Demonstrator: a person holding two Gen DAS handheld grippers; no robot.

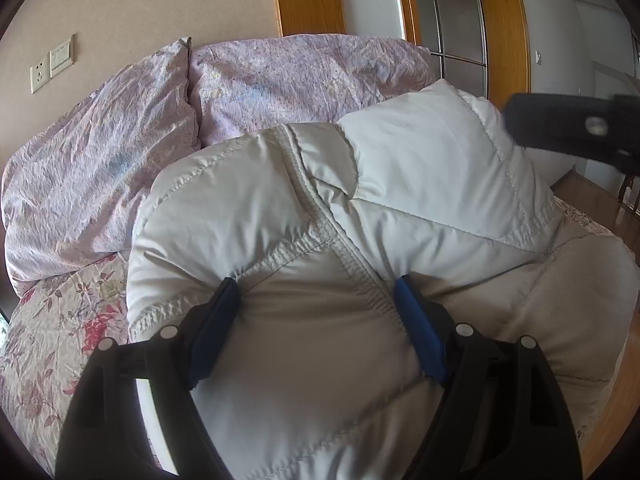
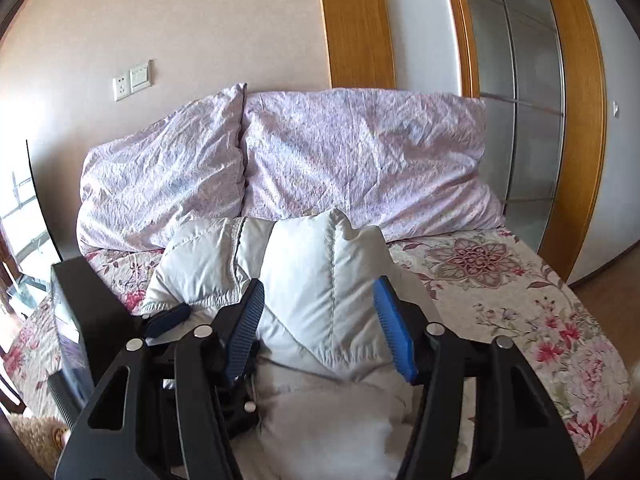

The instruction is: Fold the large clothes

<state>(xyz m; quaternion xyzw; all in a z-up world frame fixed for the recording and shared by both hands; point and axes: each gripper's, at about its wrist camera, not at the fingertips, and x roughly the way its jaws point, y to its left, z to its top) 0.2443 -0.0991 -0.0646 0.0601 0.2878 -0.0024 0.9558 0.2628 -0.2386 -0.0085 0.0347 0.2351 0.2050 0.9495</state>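
White quilted down jacket (image 1: 320, 208) on the floral bedspread (image 2: 520, 288) is light, puffy and slippery: your wide-spread left gripper (image 1: 320, 292) and right gripper (image 2: 320, 292) straddle it, so pinch stitched seams.

Beige wall (image 2: 200, 20) — wood-framed door (image 2: 520, 120), floral bed (image 2: 520, 300).

White jacket (image 2: 320, 280) bunched between spread gripper fingers

The right gripper (image 2: 320, 320) straddles the padded fabric on a floral bedspread (image 2: 520, 312); the left gripper (image 2: 166, 320) sits beside it, pillows (image 2: 320, 160) behind.
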